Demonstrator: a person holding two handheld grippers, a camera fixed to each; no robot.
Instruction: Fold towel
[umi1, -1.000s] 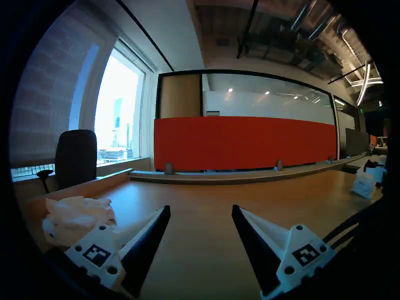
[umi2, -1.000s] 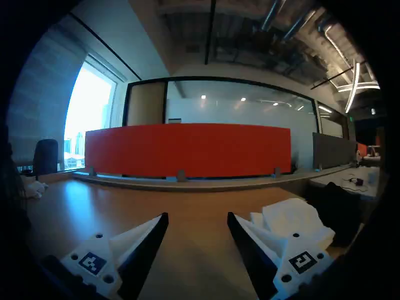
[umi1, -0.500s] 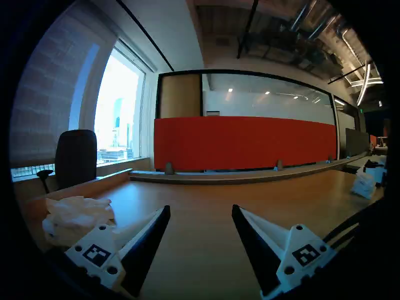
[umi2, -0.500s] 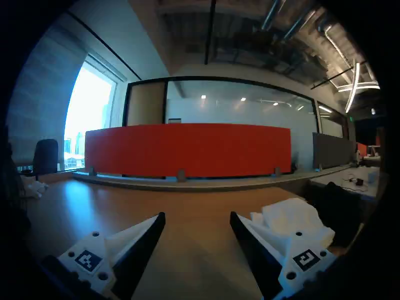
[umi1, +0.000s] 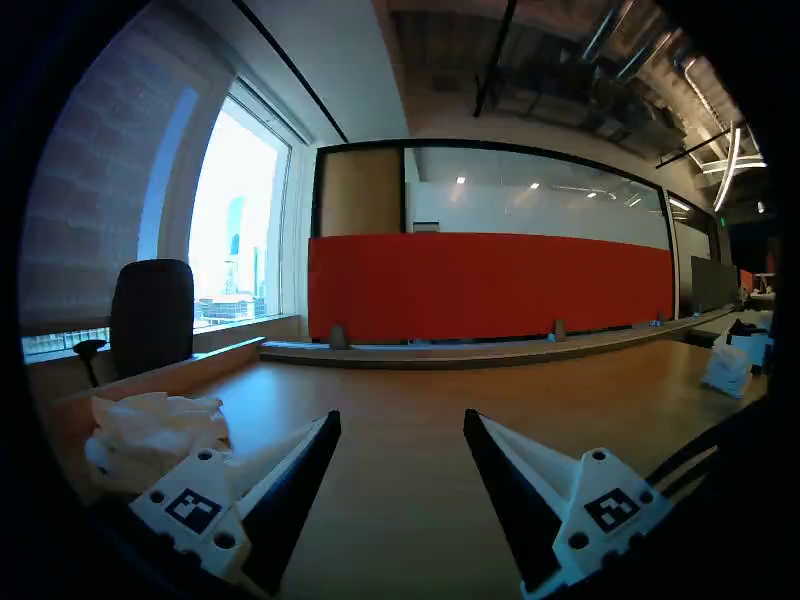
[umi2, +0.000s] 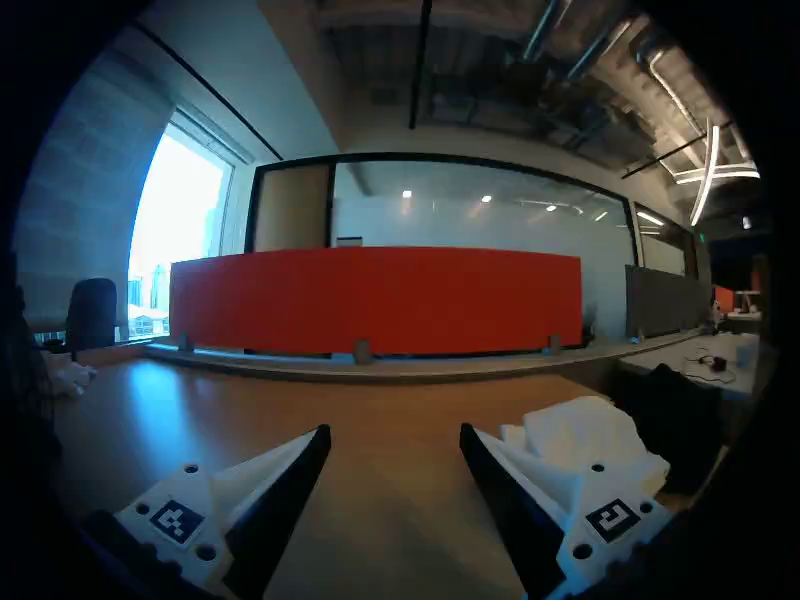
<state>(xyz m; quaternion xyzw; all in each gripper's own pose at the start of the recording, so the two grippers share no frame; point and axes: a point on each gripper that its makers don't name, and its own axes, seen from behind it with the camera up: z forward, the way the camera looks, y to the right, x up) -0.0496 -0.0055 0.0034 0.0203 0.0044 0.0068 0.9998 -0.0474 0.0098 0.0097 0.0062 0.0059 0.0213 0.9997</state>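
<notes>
We hold left tool (umi1: 400, 415) and right tool (umi2: 394, 430) level, low over bench (umi1: 400, 520), both spread wide, gripping nothing.

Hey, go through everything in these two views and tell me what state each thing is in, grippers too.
Left gripper: open, holding nothing.
Right gripper: open, holding nothing.
Crumpled towel: bunched up, not folded.
White cloth pile: heaped; whether it is folded, cannot tell.
Office chair: empty.
</notes>
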